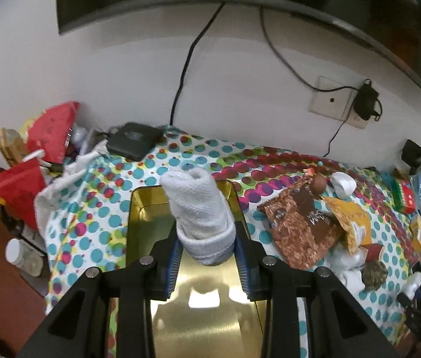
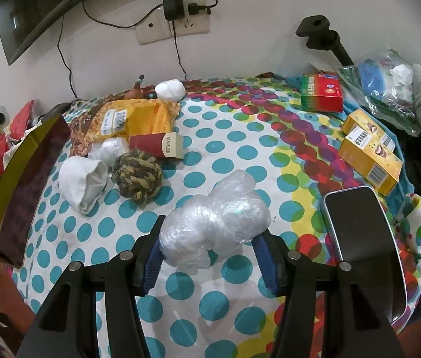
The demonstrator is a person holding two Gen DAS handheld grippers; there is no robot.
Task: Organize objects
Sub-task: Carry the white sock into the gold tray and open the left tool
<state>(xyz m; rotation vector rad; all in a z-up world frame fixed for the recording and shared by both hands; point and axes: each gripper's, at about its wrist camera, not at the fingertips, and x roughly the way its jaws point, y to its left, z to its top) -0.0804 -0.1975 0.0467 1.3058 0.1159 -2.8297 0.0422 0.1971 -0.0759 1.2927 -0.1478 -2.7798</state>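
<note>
My left gripper (image 1: 208,244) is shut on a rolled white sock (image 1: 200,211), holding it above an open gold tin (image 1: 138,226) that lies on the polka-dot cloth. My right gripper (image 2: 210,250) is shut on a crumpled clear plastic bag (image 2: 216,223), just above the dotted cloth. The same tin (image 2: 16,185) shows edge-on at the left of the right wrist view. Beside it lie a white cloth bundle (image 2: 82,183), a camouflage rope ball (image 2: 137,177) and a red paper cup (image 2: 158,146) on its side.
Snack bags (image 1: 303,223) and small white bundles (image 1: 342,183) lie right of the tin. A phone (image 2: 359,226), a yellow box (image 2: 370,156) and a red-green box (image 2: 321,92) lie at the right. A black box (image 1: 134,140) and red bags (image 1: 52,128) sit by the wall.
</note>
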